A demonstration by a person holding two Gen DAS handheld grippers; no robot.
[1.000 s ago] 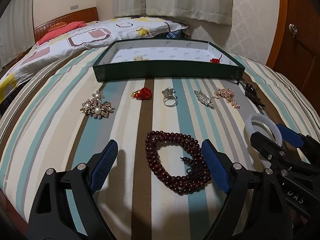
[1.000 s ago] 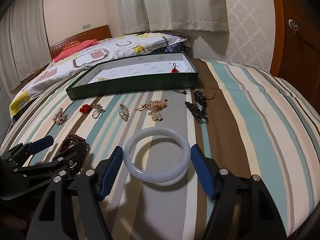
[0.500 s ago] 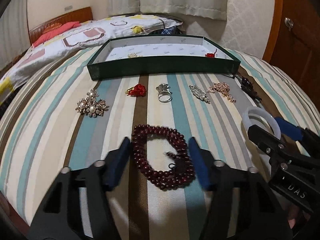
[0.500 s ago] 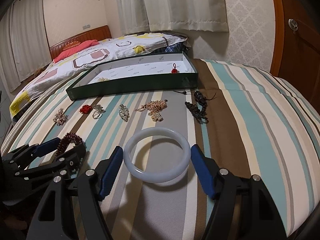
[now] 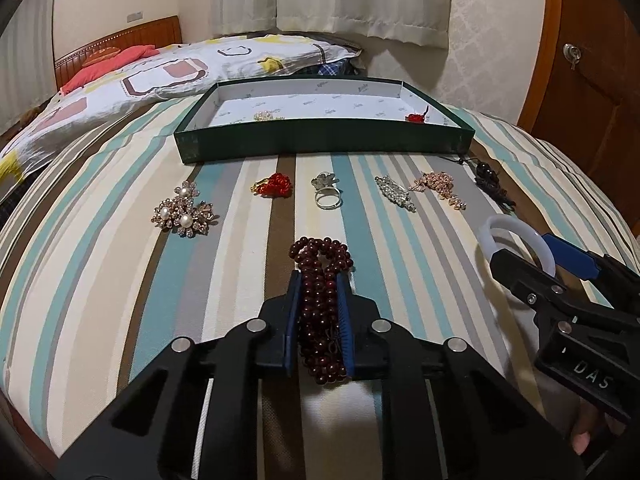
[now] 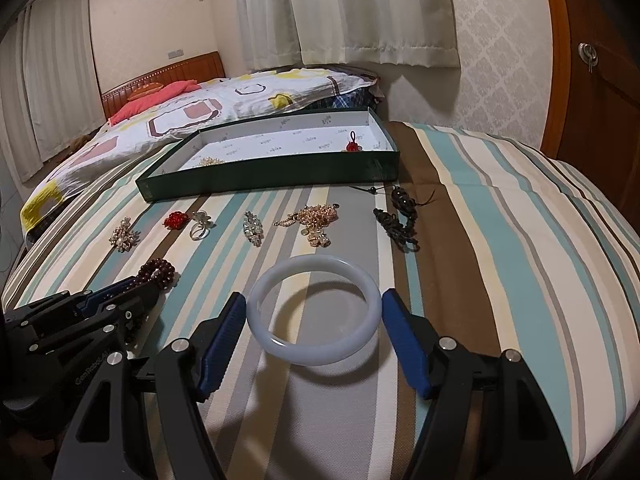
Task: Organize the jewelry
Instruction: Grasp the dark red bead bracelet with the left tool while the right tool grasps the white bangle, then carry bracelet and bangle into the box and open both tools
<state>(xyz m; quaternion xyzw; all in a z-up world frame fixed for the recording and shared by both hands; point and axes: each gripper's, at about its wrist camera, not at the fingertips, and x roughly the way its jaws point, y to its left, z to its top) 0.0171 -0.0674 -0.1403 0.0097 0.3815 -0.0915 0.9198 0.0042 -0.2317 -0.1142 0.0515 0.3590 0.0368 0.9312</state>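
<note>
A dark red bead bracelet (image 5: 320, 256) lies bunched on the striped bedspread. My left gripper (image 5: 319, 280) has its jaws closing, and both blue pads press the beads between them. In the right wrist view the left gripper (image 6: 128, 286) shows at the left, with the beads (image 6: 158, 272) sticking out ahead of it. A white jade bangle (image 6: 316, 354) lies flat between the fingers of my right gripper (image 6: 314, 298), which is open, its pads just outside the ring. The green tray (image 5: 320, 140) stands further back.
Between grippers and tray lies a row: a pearl brooch (image 5: 184, 212), red beaded piece (image 5: 276, 185), silver ring (image 5: 326, 192), crystal brooch (image 5: 394, 192), rose-gold chain (image 5: 438, 186) and black cord piece (image 5: 490, 184). A gold piece (image 5: 268, 115) and red knot (image 5: 416, 117) lie in the tray.
The left gripper's jaws have come together from wide open and squeezed the bead bracelet into a narrow bunch. The right gripper and the bangle have not moved.
</note>
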